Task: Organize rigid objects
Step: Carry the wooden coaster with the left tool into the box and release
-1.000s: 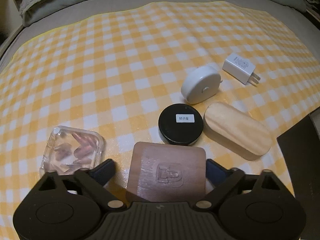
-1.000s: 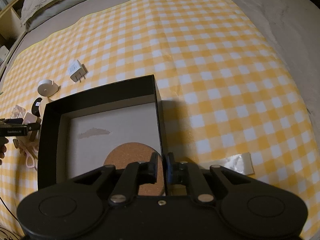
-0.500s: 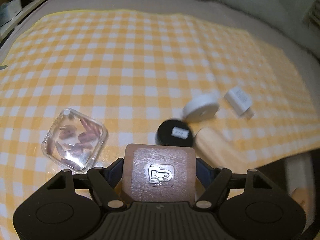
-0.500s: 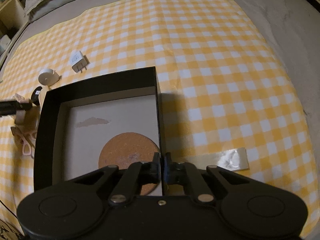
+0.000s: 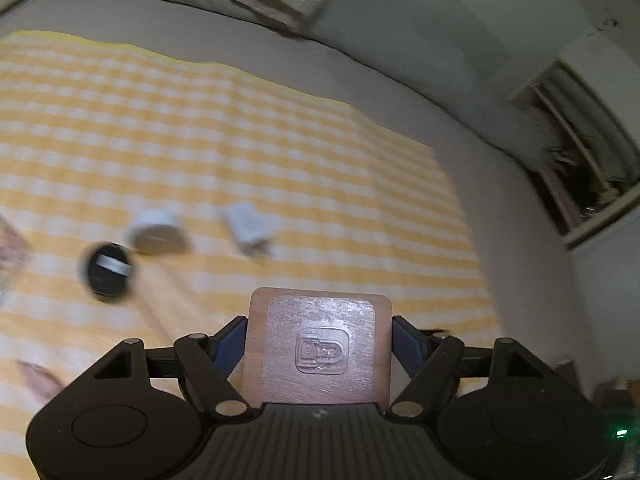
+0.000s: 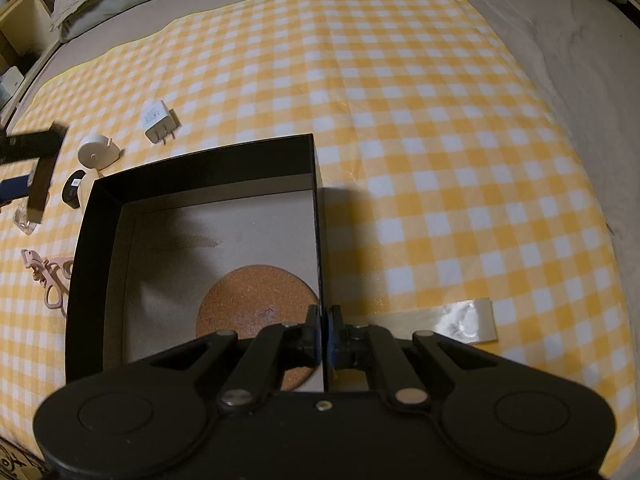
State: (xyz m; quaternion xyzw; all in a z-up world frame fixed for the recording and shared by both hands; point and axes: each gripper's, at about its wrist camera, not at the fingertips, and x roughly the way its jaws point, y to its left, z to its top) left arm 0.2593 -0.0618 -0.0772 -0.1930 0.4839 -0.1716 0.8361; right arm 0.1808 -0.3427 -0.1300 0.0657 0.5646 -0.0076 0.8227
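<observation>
The left gripper [image 5: 319, 338] holds a flat brown square coaster [image 5: 319, 344] between its jaws, up in the air over the yellow checked cloth [image 5: 240, 152]. On the cloth, near its left edge, lie a clear little box [image 6: 25, 220], pink scissors [image 6: 50, 276], a black round tin [image 6: 74, 189], a white round tape measure [image 6: 95, 152] and a white plug [image 6: 158, 120]. The black box [image 6: 98, 240] sits in the middle of the cloth, with a round cork mat [image 6: 256, 304] inside. The right gripper [image 6: 322, 330] has its jaws pinched on the right wall of the black box. A shiny bag [image 6: 466, 320] lies flat near the right edge.
</observation>
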